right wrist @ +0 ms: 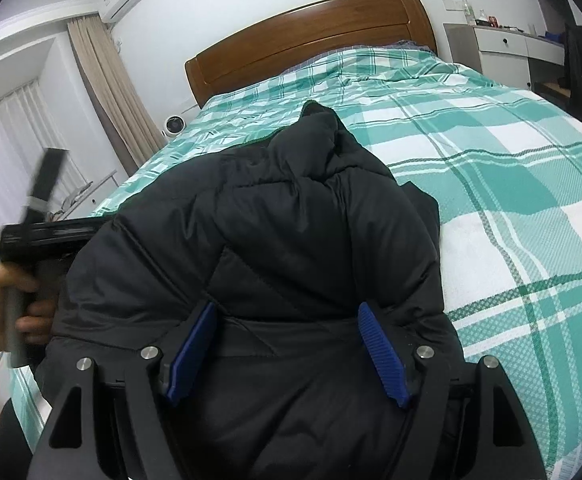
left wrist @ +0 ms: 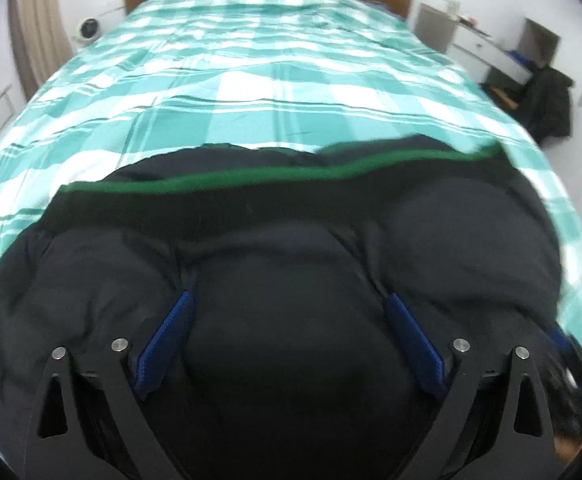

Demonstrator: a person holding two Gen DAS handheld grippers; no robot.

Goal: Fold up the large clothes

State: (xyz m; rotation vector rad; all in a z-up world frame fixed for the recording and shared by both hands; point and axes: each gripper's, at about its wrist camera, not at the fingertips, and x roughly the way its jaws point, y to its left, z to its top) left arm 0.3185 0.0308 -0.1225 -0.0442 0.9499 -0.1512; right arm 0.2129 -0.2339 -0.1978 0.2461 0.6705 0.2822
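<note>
A black puffy down jacket (left wrist: 291,264) with a green stripe along one edge (left wrist: 251,176) lies at the near end of the bed. In the left wrist view my left gripper (left wrist: 289,300) has its blue pads (left wrist: 171,340) spread wide, with a bulge of the jacket between them. In the right wrist view the same jacket (right wrist: 291,216) is bunched up, and my right gripper (right wrist: 287,310) also has its blue pads (right wrist: 383,352) apart around thick jacket padding. The left gripper's body and the hand holding it show at the left edge (right wrist: 31,240).
The bed (right wrist: 491,168) has a teal and white plaid cover and a wooden headboard (right wrist: 311,36). A white desk with drawers (right wrist: 507,48) and a dark coat on a chair (left wrist: 551,104) stand to the right. Curtains (right wrist: 107,92) and a small fan (right wrist: 174,125) are on the left.
</note>
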